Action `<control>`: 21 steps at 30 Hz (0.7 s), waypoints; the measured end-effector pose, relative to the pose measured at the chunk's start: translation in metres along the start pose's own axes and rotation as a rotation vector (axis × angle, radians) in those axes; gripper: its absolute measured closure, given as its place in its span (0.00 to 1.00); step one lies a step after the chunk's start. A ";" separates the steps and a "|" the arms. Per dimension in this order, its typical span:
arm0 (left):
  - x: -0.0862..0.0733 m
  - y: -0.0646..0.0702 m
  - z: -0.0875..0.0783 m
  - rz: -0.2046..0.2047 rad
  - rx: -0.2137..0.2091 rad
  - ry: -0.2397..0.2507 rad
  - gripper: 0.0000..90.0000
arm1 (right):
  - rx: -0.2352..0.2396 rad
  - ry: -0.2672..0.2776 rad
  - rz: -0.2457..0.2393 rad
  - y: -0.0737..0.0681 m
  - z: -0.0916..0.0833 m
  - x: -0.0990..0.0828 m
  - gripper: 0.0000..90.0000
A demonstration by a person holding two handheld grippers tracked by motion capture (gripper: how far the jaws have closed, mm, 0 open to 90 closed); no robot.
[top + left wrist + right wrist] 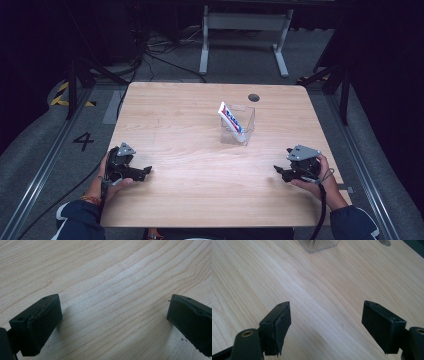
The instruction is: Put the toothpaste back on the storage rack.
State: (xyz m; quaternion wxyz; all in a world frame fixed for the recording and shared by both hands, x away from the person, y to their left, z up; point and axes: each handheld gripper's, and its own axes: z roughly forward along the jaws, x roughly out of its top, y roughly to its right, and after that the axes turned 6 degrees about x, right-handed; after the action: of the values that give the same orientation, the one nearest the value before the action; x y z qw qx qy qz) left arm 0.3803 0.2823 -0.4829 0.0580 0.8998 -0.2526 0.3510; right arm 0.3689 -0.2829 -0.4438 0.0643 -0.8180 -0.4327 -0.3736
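While both hands rest at the near table edge, left gripper and right gripper gape, nothing between their jaws. Farther back, a toothpaste tube, apparently leaning, stands in the clear box on the table.

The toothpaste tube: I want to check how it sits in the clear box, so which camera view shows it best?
The high view: the toothpaste tube leans upright inside the clear box on the table. The right gripper view catches just the box's base at its top edge; the left gripper view shows bare wood.
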 end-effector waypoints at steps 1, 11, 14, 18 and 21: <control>0.000 0.000 0.000 -0.001 0.000 0.000 0.00 | 0.003 0.001 0.001 0.000 -0.001 -0.002 0.27; 0.000 0.000 0.000 -0.001 0.000 -0.001 0.00 | 0.012 -0.001 0.041 0.001 -0.010 -0.028 0.26; 0.000 0.000 0.000 0.000 0.000 0.000 0.00 | 0.008 0.010 0.063 0.003 -0.014 -0.037 0.26; 0.000 0.000 0.000 -0.001 0.001 -0.002 0.00 | 0.010 0.024 0.103 0.006 -0.020 -0.049 0.24; 0.000 0.000 0.000 0.000 0.002 -0.002 0.00 | 0.010 0.025 0.127 0.008 -0.023 -0.059 0.23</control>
State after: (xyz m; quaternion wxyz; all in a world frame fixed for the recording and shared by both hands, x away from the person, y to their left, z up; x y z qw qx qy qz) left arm 0.3803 0.2823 -0.4828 0.0568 0.9002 -0.2525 0.3503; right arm 0.3415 -0.3366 -0.4647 0.0972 -0.8386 -0.3809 -0.3770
